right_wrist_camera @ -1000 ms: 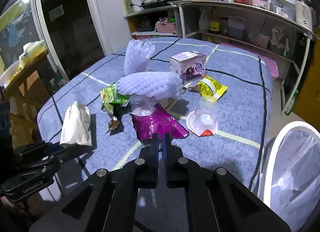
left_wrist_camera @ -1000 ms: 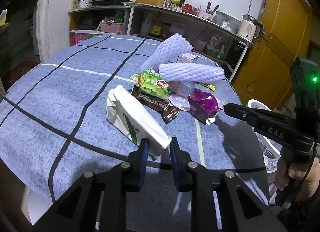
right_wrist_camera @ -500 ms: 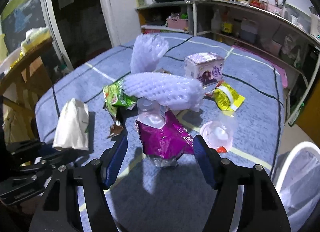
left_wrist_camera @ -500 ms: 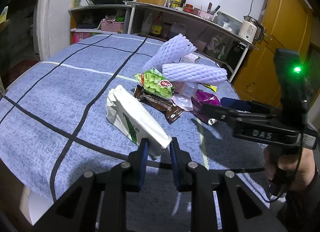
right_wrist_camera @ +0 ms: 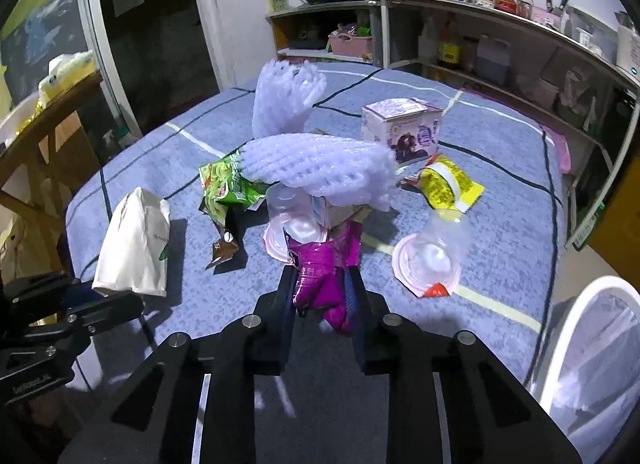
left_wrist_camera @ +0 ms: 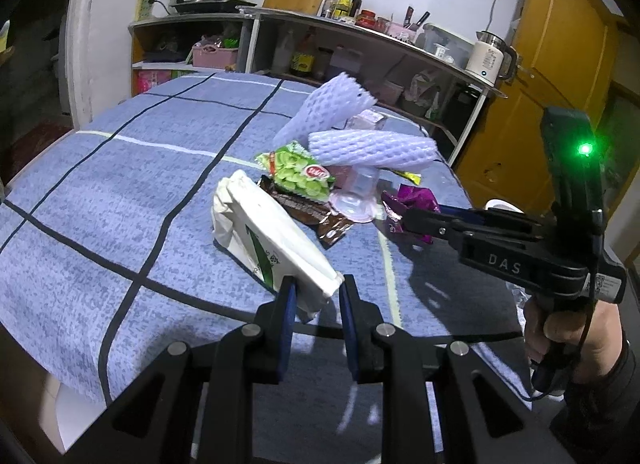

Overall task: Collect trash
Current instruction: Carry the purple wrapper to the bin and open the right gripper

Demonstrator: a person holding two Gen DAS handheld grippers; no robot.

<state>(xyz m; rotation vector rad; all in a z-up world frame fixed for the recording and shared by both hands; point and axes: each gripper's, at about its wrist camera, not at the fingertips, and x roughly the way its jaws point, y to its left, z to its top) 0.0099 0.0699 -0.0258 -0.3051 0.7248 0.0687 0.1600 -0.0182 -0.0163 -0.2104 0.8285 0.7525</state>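
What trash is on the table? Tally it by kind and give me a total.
Foam nets: 2
Clear cups: 2
Wrappers: 4 (green wrapper, brown wrapper, purple wrapper, yellow wrapper)
White packet: 1
Purple carton: 1
Total: 10

surface: I see a table under a blue quilted cloth with dark and pale grid lines (right_wrist_camera: 500,223) | landmark: small lilac printed carton (right_wrist_camera: 402,129) | before it: yellow crinkled snack wrapper (right_wrist_camera: 448,187), clear plastic cup with pink lid (right_wrist_camera: 430,260) | left of it: green foil snack packet (right_wrist_camera: 228,183), brown wrapper (right_wrist_camera: 224,250), white paper pack (right_wrist_camera: 134,244)
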